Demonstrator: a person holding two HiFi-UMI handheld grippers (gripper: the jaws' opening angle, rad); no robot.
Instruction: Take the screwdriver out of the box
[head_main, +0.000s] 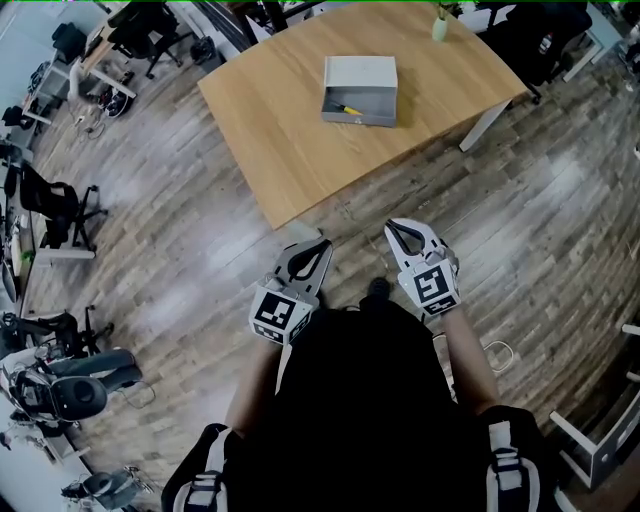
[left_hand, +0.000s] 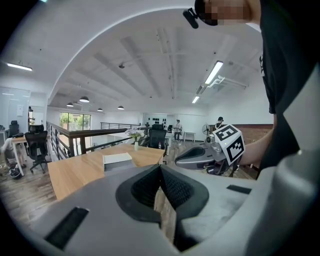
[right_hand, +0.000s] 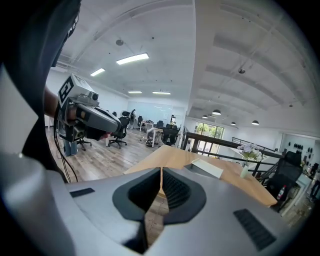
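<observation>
A grey open box (head_main: 360, 88) sits on the wooden table (head_main: 290, 130), with the yellow-handled screwdriver (head_main: 347, 109) lying inside along its near wall. Both grippers hang over the floor, short of the table's near corner and close to the person's body. My left gripper (head_main: 321, 244) is shut with nothing in it, and so is my right gripper (head_main: 392, 227). The left gripper view shows the closed left gripper (left_hand: 160, 168), the box (left_hand: 117, 160) beyond and the right gripper (left_hand: 200, 156) alongside. The right gripper view shows the shut right gripper (right_hand: 161, 170) and the box (right_hand: 206, 168); the screwdriver is hidden in both.
A small vase with flowers (head_main: 440, 24) stands at the table's far edge. Office chairs (head_main: 60, 205) and desks line the left side, with more furniture at the lower right (head_main: 600, 440). A white table leg (head_main: 485, 125) stands at the right, above wood flooring (head_main: 200, 250).
</observation>
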